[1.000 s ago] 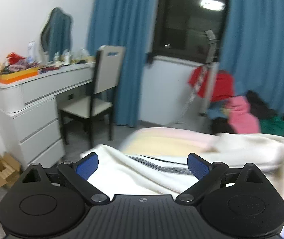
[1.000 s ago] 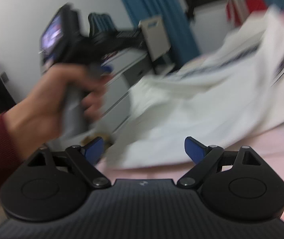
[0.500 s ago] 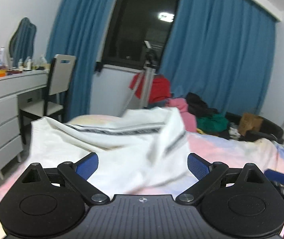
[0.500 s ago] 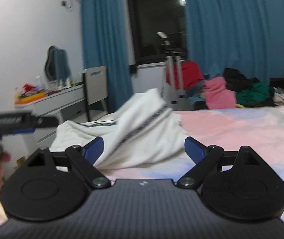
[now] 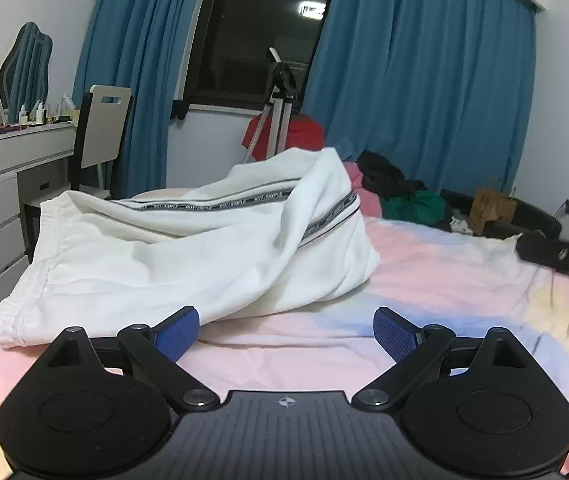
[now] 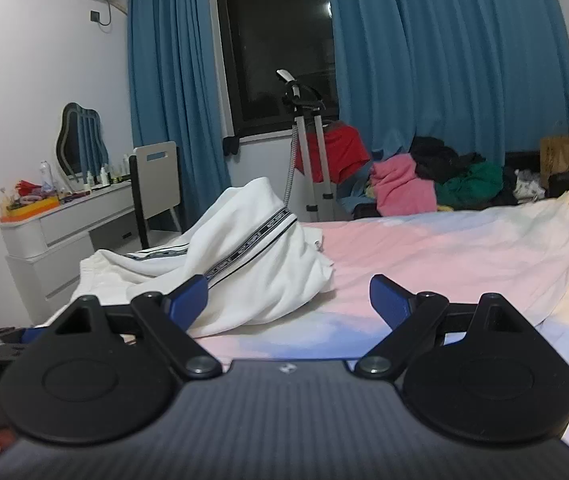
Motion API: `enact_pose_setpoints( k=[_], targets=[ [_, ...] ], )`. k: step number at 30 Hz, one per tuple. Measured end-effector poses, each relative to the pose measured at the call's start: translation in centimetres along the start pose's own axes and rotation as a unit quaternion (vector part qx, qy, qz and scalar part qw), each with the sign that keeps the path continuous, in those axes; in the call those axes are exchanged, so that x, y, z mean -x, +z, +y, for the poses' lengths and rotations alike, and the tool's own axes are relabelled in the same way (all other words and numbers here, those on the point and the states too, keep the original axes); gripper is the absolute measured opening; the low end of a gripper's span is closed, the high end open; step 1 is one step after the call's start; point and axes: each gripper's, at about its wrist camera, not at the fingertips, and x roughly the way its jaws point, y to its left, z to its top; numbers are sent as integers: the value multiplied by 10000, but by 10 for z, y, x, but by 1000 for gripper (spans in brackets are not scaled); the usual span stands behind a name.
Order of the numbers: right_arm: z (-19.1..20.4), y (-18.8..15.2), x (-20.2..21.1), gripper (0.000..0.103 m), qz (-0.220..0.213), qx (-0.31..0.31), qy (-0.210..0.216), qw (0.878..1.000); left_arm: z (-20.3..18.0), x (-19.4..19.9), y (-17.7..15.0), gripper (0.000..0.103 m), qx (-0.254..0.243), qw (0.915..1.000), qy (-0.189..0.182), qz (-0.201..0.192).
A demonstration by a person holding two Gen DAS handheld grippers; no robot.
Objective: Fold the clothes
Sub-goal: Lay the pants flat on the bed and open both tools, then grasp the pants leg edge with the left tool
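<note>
Left tool (image 6: pixel 24 334) blurred, mostly cut off at frame edge.

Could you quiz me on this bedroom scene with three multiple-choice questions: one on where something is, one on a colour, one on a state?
1. Where does the white garment lie?
A. on the chair
B. on the pastel bedsheet
C. on the floor

2. What colour are the curtains?
A. blue
B. grey
C. yellow

3. How is the left gripper?
A. shut on the garment
B. shut on nothing
C. open, holding nothing

Answers:
1. B, the garment sits rumpled on the bed in both views.
2. A, blue drapes flank the dark window.
3. C, its blue pads stand wide apart with only the sheet between them.
</note>
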Motion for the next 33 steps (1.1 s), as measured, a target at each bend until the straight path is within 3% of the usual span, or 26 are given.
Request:
enact_pose_setpoints(
  k=[9, 16, 22, 26, 33],
  targets=[
    [-14, 0, -4, 89, 24, -253, -69, 9997, -11, -31, -2, 94, -158, 9998, 149, 24],
    [-42, -11, -30, 89, 705, -1060, -231, 9916, -9, -77, -1, 92, 57, 9986, 398, 353],
    [-62, -23, -42, 89, 939, -1358, -447, 9853, -10, -110, 25, 92, -49, 9982, 535, 280],
    [-71, -29, -45, 89, 1041, -1548, -510, 9811, -22, -133, 51, 93, -438, 9974, 573, -51],
    [-90, -37, -52, 89, 723, -1770, -736, 9788, -62, -185, 88, 90, -1014, 9923, 672, -245]
  ],
)
